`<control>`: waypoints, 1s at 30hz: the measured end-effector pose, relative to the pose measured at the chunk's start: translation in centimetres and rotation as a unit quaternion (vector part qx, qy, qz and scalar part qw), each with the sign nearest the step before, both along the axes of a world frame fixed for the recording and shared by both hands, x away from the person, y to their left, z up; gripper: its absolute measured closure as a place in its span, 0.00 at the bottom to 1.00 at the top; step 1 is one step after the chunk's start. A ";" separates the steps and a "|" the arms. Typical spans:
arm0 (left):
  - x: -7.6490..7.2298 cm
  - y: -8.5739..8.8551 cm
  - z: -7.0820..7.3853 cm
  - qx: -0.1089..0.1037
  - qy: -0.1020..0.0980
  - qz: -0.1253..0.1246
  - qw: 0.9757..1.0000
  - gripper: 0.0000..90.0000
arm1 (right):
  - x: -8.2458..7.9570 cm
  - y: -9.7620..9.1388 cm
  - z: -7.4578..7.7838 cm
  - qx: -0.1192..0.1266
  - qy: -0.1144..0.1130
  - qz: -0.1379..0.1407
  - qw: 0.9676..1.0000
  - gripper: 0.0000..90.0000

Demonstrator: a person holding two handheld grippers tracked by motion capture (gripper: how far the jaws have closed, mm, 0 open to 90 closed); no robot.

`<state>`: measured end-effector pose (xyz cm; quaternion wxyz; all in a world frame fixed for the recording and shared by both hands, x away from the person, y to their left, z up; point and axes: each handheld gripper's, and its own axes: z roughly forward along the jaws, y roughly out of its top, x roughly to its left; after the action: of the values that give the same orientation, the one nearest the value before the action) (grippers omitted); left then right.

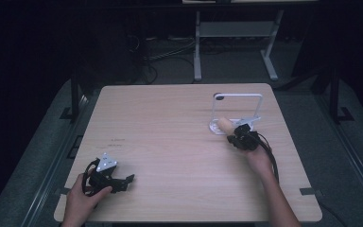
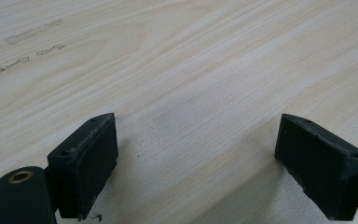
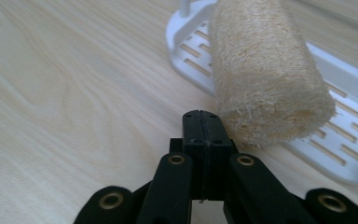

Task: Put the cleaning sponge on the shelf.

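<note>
A tan loofah roll (image 3: 265,70) lies on the slotted base of a white wire rack (image 3: 349,144), at the table's right middle in the high view, where the loofah roll (image 1: 224,125) rests under the rack's upright frame (image 1: 237,96). My right gripper (image 3: 200,116) is shut with nothing between its jaws; its tip sits just left of the roll's near end, close to it or touching. In the high view the right gripper (image 1: 232,137) points at the roll. My left gripper (image 2: 198,140) stands open over bare wood, seen as the left gripper (image 1: 128,180) near the front left edge.
The light wooden table (image 1: 170,137) has faint pencil-like marks (image 1: 118,140) left of centre. Beyond its far edge stand white desk legs (image 1: 197,52) and cables on a dark floor.
</note>
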<state>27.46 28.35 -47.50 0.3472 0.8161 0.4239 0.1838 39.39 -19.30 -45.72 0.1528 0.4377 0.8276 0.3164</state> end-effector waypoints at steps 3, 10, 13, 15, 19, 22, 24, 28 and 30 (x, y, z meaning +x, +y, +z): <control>0.0 0.0 0.0 0.000 0.000 0.000 1.000 0.14 | 0.2 -0.5 0.0 0.000 -0.004 -0.009 1.000 1.00; 0.0 0.0 0.0 0.000 0.000 0.000 1.000 0.14 | 0.8 -1.6 -0.1 -0.003 -0.010 -0.033 0.999 1.00; 0.0 0.0 0.0 0.000 0.000 0.000 1.000 0.14 | 1.1 -2.1 0.0 -0.001 -0.012 -0.042 0.999 1.00; 0.0 0.0 0.0 0.000 0.000 0.000 1.000 0.14 | 1.3 -2.2 0.0 -0.001 -0.011 -0.046 0.999 1.00; 0.0 0.0 0.0 0.000 0.000 0.000 1.000 0.14 | 1.6 -2.4 -0.2 -0.004 -0.008 -0.055 0.998 1.00; 0.0 0.0 0.0 0.000 0.000 0.000 1.000 0.14 | 1.9 -2.6 -0.3 -0.006 -0.007 -0.062 0.998 1.00; 0.0 0.0 0.0 0.000 0.000 0.000 1.000 0.14 | 2.0 -2.7 -0.4 -0.004 -0.007 -0.067 0.998 1.00; 0.0 0.0 0.0 0.000 0.000 0.000 1.000 0.14 | 2.2 -3.0 -0.6 -0.004 -0.004 -0.073 0.997 1.00; 0.0 0.0 0.0 0.000 0.000 0.000 1.000 0.14 | 2.1 -3.0 -0.6 -0.003 -0.005 -0.071 0.997 1.00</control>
<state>27.46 28.35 -47.50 0.3472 0.8161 0.4238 0.1839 41.53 -22.33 -46.36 0.1805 0.4934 0.7947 0.3039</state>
